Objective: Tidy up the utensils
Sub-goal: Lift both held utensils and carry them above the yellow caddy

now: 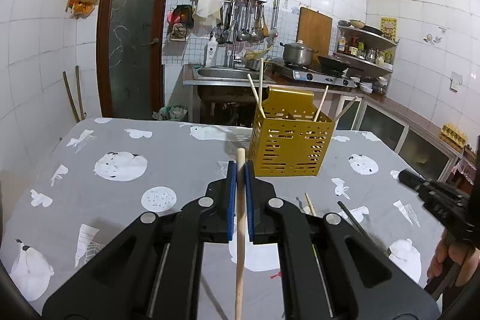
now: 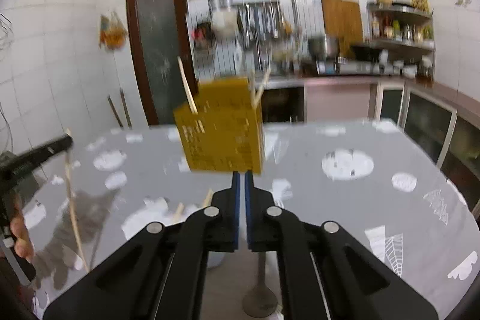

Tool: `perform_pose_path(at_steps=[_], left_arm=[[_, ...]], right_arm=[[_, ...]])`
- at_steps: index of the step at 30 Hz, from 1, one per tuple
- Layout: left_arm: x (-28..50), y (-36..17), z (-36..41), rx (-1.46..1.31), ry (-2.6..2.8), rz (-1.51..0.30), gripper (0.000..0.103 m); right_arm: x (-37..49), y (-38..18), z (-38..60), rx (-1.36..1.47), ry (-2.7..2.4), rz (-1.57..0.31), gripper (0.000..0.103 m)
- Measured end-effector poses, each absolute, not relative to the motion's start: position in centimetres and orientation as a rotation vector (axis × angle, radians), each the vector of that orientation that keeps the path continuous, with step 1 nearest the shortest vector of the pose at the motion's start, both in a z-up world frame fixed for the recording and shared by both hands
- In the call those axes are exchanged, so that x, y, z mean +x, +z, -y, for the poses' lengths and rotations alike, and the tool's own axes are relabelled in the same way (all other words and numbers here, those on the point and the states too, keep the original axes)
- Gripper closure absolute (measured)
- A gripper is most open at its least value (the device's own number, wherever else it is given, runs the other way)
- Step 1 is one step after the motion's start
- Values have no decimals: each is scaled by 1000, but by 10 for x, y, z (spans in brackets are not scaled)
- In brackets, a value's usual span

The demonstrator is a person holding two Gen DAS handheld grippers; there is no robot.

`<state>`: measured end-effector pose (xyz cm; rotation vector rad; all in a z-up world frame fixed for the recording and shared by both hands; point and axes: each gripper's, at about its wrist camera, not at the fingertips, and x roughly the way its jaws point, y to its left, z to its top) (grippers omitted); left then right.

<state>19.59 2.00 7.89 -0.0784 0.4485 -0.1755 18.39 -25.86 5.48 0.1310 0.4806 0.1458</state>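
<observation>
My left gripper (image 1: pixel 241 167) is shut on a pale wooden chopstick (image 1: pixel 240 245) that runs lengthwise between its blue pads, just short of the yellow perforated utensil holder (image 1: pixel 291 146). The holder stands on the grey printed tablecloth (image 1: pixel 120 140) with several chopsticks in it. In the blurred right wrist view my right gripper (image 2: pixel 242 176) is shut in front of the holder (image 2: pixel 222 137). A metal spoon (image 2: pixel 259 300) hangs under it, bowl toward the camera, handle rising behind the right finger to the pads. The left gripper (image 2: pixel 67 141) and its chopstick (image 2: pixel 72 200) show at the left.
A loose wooden chopstick (image 1: pixel 310 204) and a black chopstick (image 1: pixel 352 219) lie on the cloth right of my left gripper. A hand (image 1: pixel 439 258) holds the right gripper (image 1: pixel 403 176). Behind the table are a sink (image 1: pixel 225 72), a stove with a pot (image 1: pixel 298 53) and a door (image 1: pixel 132 32).
</observation>
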Motion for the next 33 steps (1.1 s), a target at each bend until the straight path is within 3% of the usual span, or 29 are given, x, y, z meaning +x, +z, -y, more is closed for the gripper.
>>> perform_pose_path(at_steps=[11,12,14,15,22,28,31,33], left_arm=[[232,62,-24,-96,-166,-535,98],[234,61,-24,-96,-166,-538,98],[238,60,-25,-99,-169,-548,98],[240,59,-25,-102,-170,-553,98],[249,52,-26,-112,-175,-570,98],[250,51,-27,-113,-176,-576,98],[250,51,-26,-112,-177,-579,98],[250,51,-26,-111,-176,-576,98]], right_arm=[[247,-1,258,98,65,-752,96],[252,-5,258,100,62,-767,91],[258,-10,256,107,61,-785,57],[259,-11,255,102,55,-782,55],[282,-26,241,28,31,-881,63],[298,-37,232,3,34,-957,79],[303,-38,232,17,34,-969,93],[303,-37,232,35,36,-971,93]])
